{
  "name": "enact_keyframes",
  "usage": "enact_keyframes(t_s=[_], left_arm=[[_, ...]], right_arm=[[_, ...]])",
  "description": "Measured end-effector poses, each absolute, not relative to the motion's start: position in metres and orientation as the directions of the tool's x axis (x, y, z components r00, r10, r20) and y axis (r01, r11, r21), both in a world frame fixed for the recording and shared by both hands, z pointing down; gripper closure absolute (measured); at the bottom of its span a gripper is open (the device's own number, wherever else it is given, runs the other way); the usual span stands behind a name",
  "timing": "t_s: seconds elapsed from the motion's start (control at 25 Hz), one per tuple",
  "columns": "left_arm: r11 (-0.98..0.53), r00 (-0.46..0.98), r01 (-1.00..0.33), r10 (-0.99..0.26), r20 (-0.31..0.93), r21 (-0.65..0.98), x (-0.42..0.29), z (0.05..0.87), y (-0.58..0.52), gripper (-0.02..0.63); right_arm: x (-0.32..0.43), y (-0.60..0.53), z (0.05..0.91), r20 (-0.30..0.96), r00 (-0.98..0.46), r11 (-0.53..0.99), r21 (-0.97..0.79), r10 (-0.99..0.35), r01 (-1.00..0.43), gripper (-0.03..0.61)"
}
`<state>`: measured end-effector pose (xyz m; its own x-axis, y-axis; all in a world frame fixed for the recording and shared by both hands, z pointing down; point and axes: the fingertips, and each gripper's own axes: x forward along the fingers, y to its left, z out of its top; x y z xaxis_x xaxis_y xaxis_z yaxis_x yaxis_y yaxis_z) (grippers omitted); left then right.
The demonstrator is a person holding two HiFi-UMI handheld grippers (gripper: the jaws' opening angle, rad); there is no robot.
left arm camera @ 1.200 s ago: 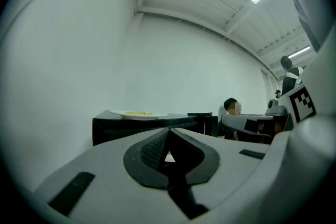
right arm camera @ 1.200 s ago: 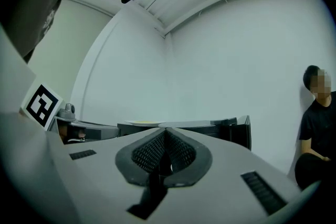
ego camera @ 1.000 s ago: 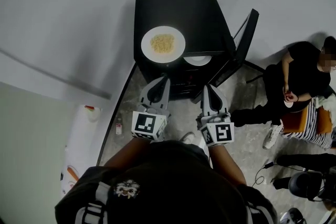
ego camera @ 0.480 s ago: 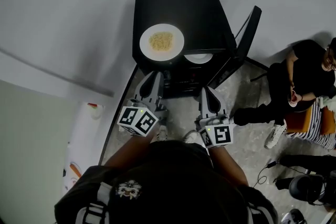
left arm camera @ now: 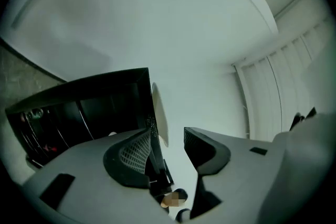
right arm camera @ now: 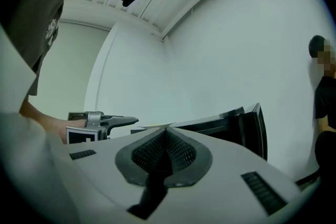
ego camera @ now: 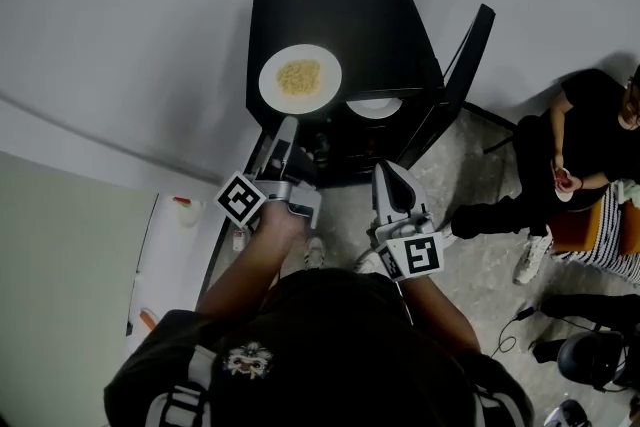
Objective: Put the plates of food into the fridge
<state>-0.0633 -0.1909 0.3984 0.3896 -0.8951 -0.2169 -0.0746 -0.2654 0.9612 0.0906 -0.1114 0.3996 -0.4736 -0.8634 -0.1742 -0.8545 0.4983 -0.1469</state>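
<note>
Nearest, the right tool (ego camera: 388, 177) hangs clenched on nothing. The left tool (ego camera: 285, 133), rolled on its side, has just been spreading its jaws, which hold nothing. It should slide them over the near rim of the plate of noodles (ego camera: 300, 78) atop the fridge (ego camera: 370, 25), then clamp firmly and keep the plate level.

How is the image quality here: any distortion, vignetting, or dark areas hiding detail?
Head view: fisheye bend, dim corners, black fridge interior loses detail. Left gripper view: dark vignette, scene rolled sideways, fridge murky. Right gripper view: evenly lit, wall edges curve.
</note>
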Motion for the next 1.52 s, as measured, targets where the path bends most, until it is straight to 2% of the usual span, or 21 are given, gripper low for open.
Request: enact_keyframes(t_s=[0.24, 0.48, 0.72, 0.92, 1.16, 1.52], left_arm=[[-0.23, 0.333, 0.064, -0.913, -0.238, 0.971, -0.065, 0.401, -0.206, 0.422], [-0.151, 0.287, 0.066, -0.944, -0.163, 0.986, -0.063, 0.41, -0.218, 0.422], [-0.071, 0.236, 0.059, -0.968, -0.083, 0.996, -0.065, 0.413, -0.226, 0.427], [-0.014, 0.199, 0.051, -0.98, -0.024, 0.999, -0.064, 0.413, -0.221, 0.485], [-0.011, 0.172, 0.036, -0.985, -0.017, 0.999, -0.064, 0.399, -0.213, 0.556], [-0.041, 0.208, 0.037, -0.977, -0.048, 0.998, -0.056, 0.398, -0.193, 0.561]], right_arm=[[0.115, -0.109, 0.408, -0.157, -0.437, 0.461, -0.182, -0.886, -0.869, 0.553], [0.133, -0.106, 0.431, -0.049, -0.458, 0.457, -0.213, -0.888, -0.864, 0.552], [0.141, -0.102, 0.436, -0.098, -0.47, 0.479, -0.24, -0.877, -0.845, 0.552], [0.146, -0.093, 0.443, -0.06, -0.482, 0.481, -0.24, -0.874, -0.843, 0.552], [0.148, -0.087, 0.433, -0.09, -0.489, 0.494, -0.269, -0.868, -0.827, 0.552], [0.139, -0.075, 0.441, -0.073, -0.532, 0.531, -0.271, -0.843, -0.803, 0.552]])
